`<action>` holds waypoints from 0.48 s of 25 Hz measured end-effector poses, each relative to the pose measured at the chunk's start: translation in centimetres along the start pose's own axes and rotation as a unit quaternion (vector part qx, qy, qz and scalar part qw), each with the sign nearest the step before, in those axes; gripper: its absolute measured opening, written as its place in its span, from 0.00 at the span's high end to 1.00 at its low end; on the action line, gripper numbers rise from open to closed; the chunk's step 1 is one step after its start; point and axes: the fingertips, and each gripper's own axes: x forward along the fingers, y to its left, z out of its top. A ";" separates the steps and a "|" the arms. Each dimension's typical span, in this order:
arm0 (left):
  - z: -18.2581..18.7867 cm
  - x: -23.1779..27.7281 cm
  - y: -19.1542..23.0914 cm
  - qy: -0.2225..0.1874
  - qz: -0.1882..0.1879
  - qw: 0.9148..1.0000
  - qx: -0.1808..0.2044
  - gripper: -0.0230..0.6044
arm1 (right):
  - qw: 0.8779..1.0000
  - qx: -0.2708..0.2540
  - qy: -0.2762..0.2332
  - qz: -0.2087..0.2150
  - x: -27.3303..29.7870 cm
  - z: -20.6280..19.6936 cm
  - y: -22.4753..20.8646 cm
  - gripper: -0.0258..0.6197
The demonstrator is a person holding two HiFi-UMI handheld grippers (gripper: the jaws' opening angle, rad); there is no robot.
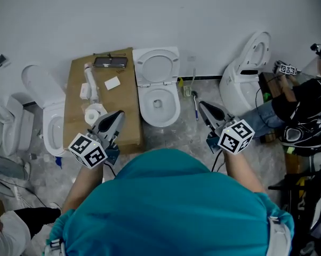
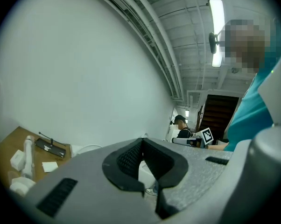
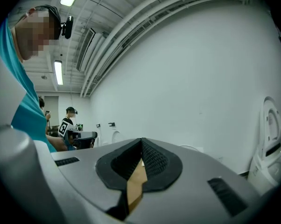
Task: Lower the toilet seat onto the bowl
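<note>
Toilet seat (image 1: 157, 68) stands raised in the upper middle of the head view. Its white ring leans back toward the wall (image 1: 160, 15), and the bowl (image 1: 160, 108) lies open just below it. A sheet of brown cardboard (image 1: 78, 121) lies just to the left of the bowl.

The left gripper (image 1: 118, 116) and the right gripper (image 1: 201, 106) hover low in the frame, one at each side of the bowl, and neither touches the seat. Each gripper's own view shows its fingers pressed together with nothing between them: the left fingers (image 2: 124, 160) and the right fingers (image 3: 154, 160) meet in one closed line.

The seat looks like stiff, glossy plastic, so I judge it light and rigid but rather slippery for the rubber pads. It turns on a hinge at the back of the bowl, so once it passes the upright point it will probably fall by its own weight (a slam may crack it or the bowl). The best place to take hold seems to be the free edge of the ring, at the top in the frame and farthest from the hinge. To pinch that rim, the fingers must first be opened.
</note>
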 end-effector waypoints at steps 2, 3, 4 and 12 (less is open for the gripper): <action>0.2 0.6 1.6 0.000 0.001 1.000 -0.005 0.95 | 1.000 0.000 0.005 0.000 1.6 0.1 -0.7 0.96; 0.2 1.0 2.3 0.001 0.003 1.000 -0.007 0.95 | 1.000 0.000 0.008 0.000 2.2 0.1 -1.2 0.96; 0.2 1.4 2.9 0.003 0.005 1.000 -0.009 0.95 | 1.000 0.001 0.010 0.002 2.8 0.1 -1.7 0.96; -0.7 9.0 6.6 0.019 0.044 0.999 -0.015 0.95 | 0.999 0.018 0.023 0.035 7.7 0.2 -11.3 0.96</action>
